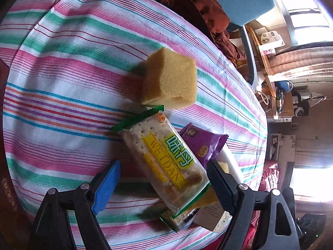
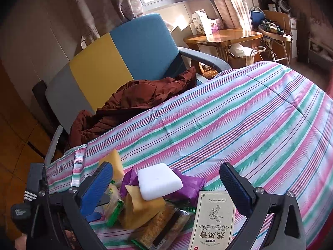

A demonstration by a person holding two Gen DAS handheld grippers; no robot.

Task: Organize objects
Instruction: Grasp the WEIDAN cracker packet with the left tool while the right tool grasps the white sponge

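Left gripper [image 1: 162,184] stood open over the cracker packet [image 1: 166,162], pads clear. Right gripper [image 2: 166,189] stood open, empty. Only the right view showed the cream box [image 2: 212,220] at the bed [image 2: 249,114] edge.

— Left gripper [image 1: 162,179]? Jaws?
— Spread wide, pads touching nothing, tilted steeply down over the bed.
— And the right gripper [image 2: 166,185]?
— Also wide apart, gripping nothing, angled down near the bed's edge.
— Any hand showing?
— Only black frames and pads in view.
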